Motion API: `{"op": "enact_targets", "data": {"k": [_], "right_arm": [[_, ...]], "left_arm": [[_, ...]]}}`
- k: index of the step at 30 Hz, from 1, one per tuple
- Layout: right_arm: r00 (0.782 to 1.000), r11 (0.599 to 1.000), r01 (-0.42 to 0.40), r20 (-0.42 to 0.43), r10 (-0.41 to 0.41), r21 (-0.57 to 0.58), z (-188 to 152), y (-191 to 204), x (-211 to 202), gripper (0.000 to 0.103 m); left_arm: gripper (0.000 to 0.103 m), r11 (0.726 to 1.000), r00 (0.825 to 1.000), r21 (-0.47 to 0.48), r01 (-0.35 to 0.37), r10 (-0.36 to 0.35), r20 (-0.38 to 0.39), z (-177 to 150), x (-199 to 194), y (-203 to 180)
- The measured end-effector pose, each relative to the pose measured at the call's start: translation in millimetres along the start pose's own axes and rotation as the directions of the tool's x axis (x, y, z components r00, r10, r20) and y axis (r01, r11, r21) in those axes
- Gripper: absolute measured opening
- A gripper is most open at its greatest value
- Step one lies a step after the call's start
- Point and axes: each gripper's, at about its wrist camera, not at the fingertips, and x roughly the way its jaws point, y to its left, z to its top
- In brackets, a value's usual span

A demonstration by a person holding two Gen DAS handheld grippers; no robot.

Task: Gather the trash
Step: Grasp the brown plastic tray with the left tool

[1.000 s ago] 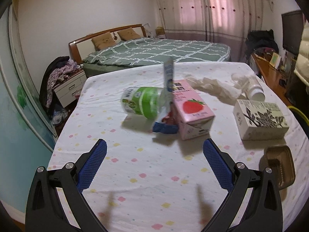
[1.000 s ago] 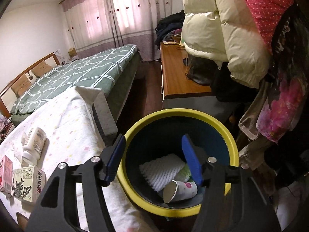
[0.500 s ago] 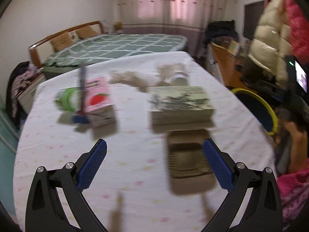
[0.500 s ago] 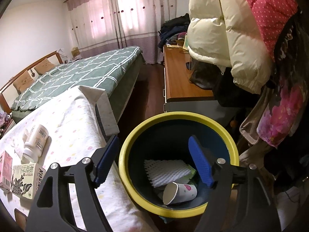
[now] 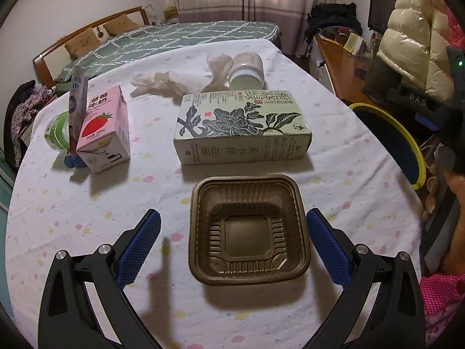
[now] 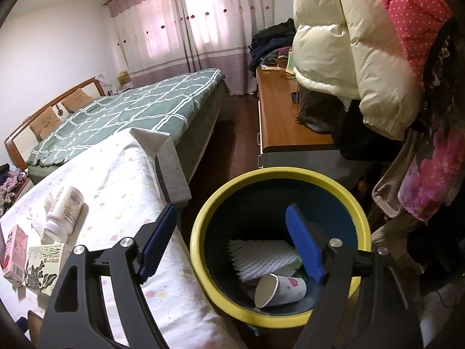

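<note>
Bedroom table (image 5: 87,232), brown tray (image 5: 247,232) (empty), tea box (image 5: 241,128) behind, milk carton (image 5: 101,131)

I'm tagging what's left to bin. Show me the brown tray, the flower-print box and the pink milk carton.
brown tray (image 5: 248,229): left wrist view, on its flat bottom.
flower-print box (image 5: 241,116): left wrist view, on its printed top face.
pink milk carton (image 5: 100,122): left wrist view, on the strawberry picture.

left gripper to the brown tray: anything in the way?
Nothing visible. The brown plastic tray lies empty and upright on the tablecloth, directly ahead of the open left gripper, between its fingers in the view. The green tea box lies beyond the tray, not in the approach path.
</note>
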Motion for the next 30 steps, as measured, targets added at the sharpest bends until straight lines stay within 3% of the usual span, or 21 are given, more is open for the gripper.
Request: {"op": "enact_targets", "data": {"k": [6, 18, 30], "right_arm": [[1.0, 1.0, -0.023, -0.008, 0.023, 0.0, 0, -1, 2, 0.075], [0.999, 1.0, -0.023, 0.035, 0.023, 0.01, -2, -17, -17, 0.075], [0.998, 0.997, 0.014, 0.062, -0.018, 0.072, 5, -93, -42, 0.075]], "left_arm": [[0.07, 1.0, 1.0, 0.0, 0.004, -0.004, -0.022, 2, 8, -4], [0.069, 0.998, 1.0, 0.067, 0.015, -0.016, 0.015, 17, -8, -32], [0.069, 0.97, 0.989, 0.194, 0.149, -0.147, -0.027, 53, 6, -110]]}}
